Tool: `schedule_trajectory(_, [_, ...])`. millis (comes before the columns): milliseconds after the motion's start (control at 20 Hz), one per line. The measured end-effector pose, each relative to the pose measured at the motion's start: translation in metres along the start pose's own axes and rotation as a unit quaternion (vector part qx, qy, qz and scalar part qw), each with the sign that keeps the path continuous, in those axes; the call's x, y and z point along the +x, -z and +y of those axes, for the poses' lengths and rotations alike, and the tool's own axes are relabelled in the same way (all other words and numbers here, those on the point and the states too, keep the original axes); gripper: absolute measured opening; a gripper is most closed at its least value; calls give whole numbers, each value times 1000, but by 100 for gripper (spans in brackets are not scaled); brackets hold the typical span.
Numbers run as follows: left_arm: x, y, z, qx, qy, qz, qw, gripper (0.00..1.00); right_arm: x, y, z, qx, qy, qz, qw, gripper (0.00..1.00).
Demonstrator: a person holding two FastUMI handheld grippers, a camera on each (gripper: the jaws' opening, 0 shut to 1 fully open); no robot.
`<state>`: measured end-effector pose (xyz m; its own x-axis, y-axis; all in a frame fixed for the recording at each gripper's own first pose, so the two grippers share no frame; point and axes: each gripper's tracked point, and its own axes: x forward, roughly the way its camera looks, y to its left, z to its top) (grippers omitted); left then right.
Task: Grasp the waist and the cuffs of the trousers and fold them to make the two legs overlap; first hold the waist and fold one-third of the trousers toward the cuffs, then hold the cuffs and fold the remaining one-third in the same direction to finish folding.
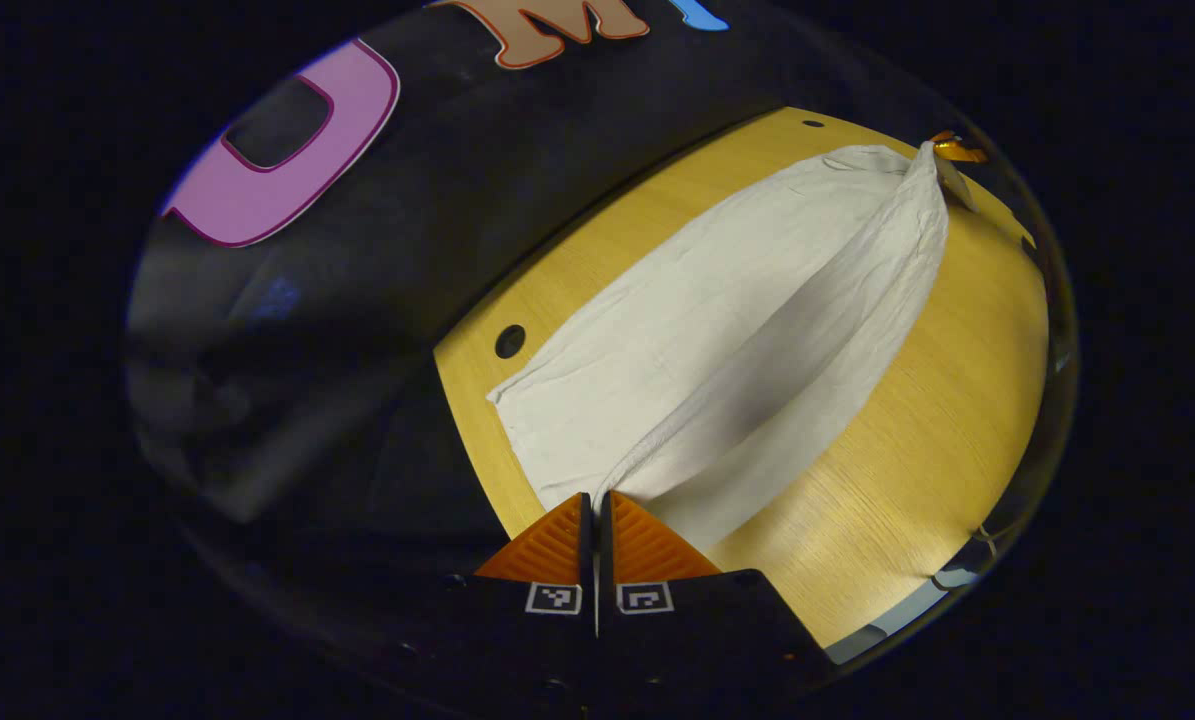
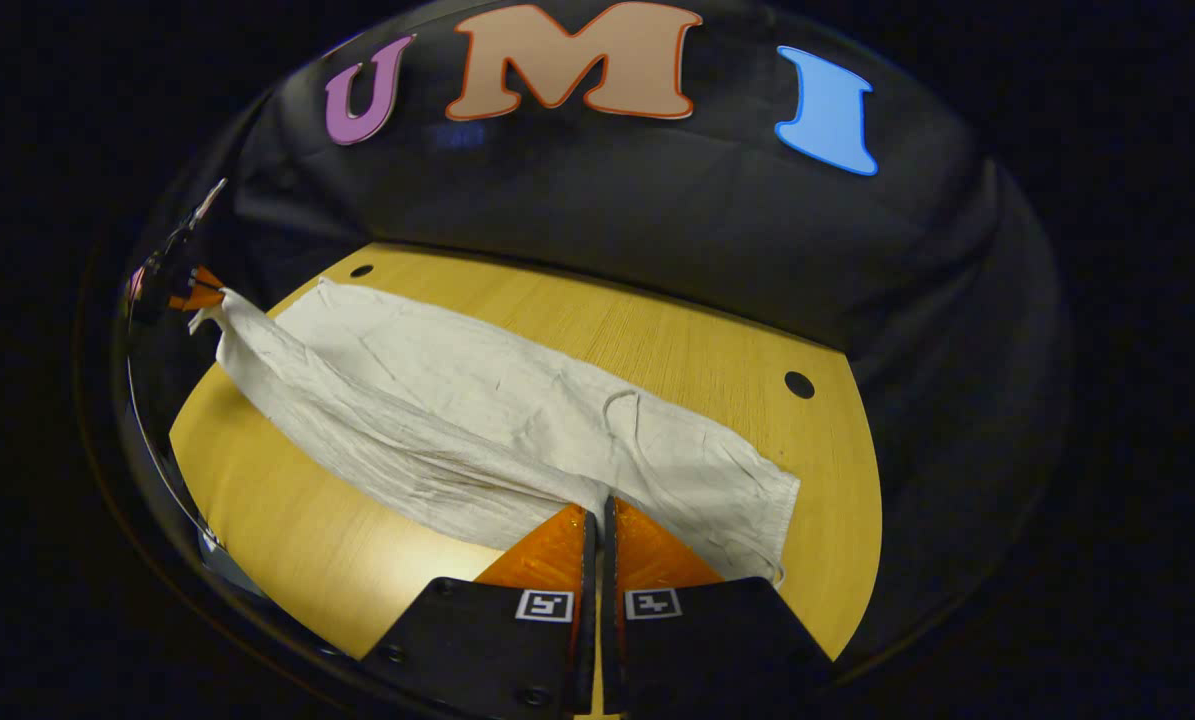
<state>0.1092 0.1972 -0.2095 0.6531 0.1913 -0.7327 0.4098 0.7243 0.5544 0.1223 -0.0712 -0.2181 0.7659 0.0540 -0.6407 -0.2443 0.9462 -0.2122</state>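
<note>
White trousers lie lengthwise on the wooden table. One leg rests flat, and the other leg's edge is lifted into a taut ridge between both grippers. My left gripper is shut on the near end of that raised edge. At the far end the right gripper pinches the same edge. In the right gripper view, my right gripper is shut on the trousers at the end with a drawstring loop. The left gripper holds the far end at the left.
The table has small round holes near its back edge, one hole beside the trousers' near corner. The black cloth wall stands right behind the table. Bare wood lies on the near side of the trousers.
</note>
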Motion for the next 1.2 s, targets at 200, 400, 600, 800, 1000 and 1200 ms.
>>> schedule_trajectory(200, [46, -50, 49, -50, -92, -44, 994, 0, 32, -42, -10, 37, 33, -38, 998, 5])
schedule_trajectory(400, [112, -106, 84, -122, -130, -83, 980, 0, 70, -52, -18, 83, 42, -50, 994, 5])
schedule_trajectory(600, [181, -112, 81, -157, -120, -69, 978, 0, 125, -44, -19, 105, 31, -38, 993, 5])
schedule_trajectory(800, [194, -98, 75, -201, -112, -80, 970, 0, 155, -25, -11, 108, 12, -12, 994, 15])
schedule_trajectory(1000, [189, -109, 76, -236, -84, -110, 962, 0, 150, -27, -14, 118, 10, -17, 993, 88])
schedule_trajectory(1200, [156, -122, 70, -237, -70, -137, 959, 100, 101, -52, -43, 176, 10, -64, 982, 96])
